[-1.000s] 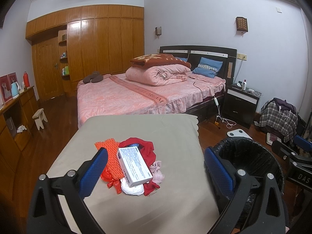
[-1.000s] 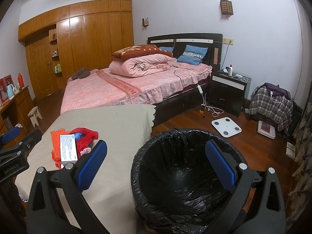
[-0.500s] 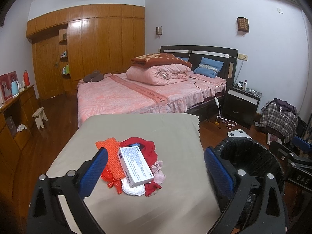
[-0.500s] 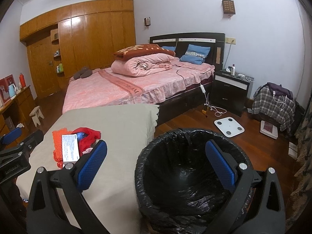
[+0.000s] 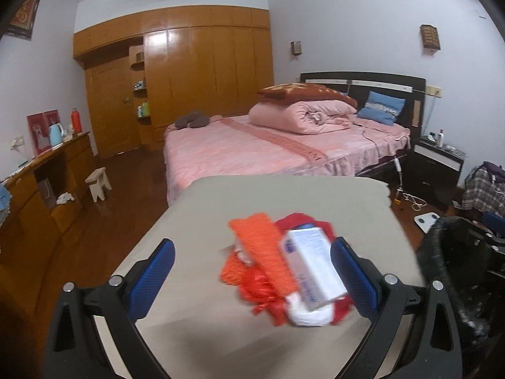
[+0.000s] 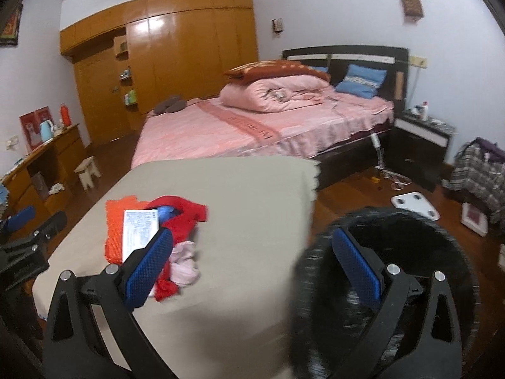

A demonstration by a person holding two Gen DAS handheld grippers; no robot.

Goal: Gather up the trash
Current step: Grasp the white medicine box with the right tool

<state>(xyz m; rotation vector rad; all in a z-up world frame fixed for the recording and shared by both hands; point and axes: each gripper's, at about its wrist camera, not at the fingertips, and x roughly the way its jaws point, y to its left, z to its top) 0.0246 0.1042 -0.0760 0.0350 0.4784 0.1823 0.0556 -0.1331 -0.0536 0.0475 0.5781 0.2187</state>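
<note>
A pile of trash lies on the beige-covered table [image 5: 284,202]: a white carton box [image 5: 314,267] on top, an orange mesh sleeve [image 5: 265,246], red wrapping [image 5: 265,300] and a white wad [image 5: 311,314]. My left gripper [image 5: 252,279] is open and empty, its jaws on either side of the pile, just short of it. In the right wrist view the box [image 6: 140,232], orange mesh [image 6: 115,221], red wrapping [image 6: 184,213] and a pink scrap [image 6: 184,259] lie at left. My right gripper [image 6: 252,268] is open and empty, between the pile and the black-lined trash bin [image 6: 410,252].
The bin also shows at the right edge of the left wrist view [image 5: 457,259]. A pink bed [image 5: 284,145] stands behind the table, a nightstand [image 5: 435,170] to its right. A wooden desk [image 5: 41,183] and a small stool [image 5: 99,183] are at left. A white scale [image 6: 415,205] lies on the floor.
Both grippers have swung left and forward. The trash pile has come closer and now lies between the left jaws. The bin has slid to the right in both views.
</note>
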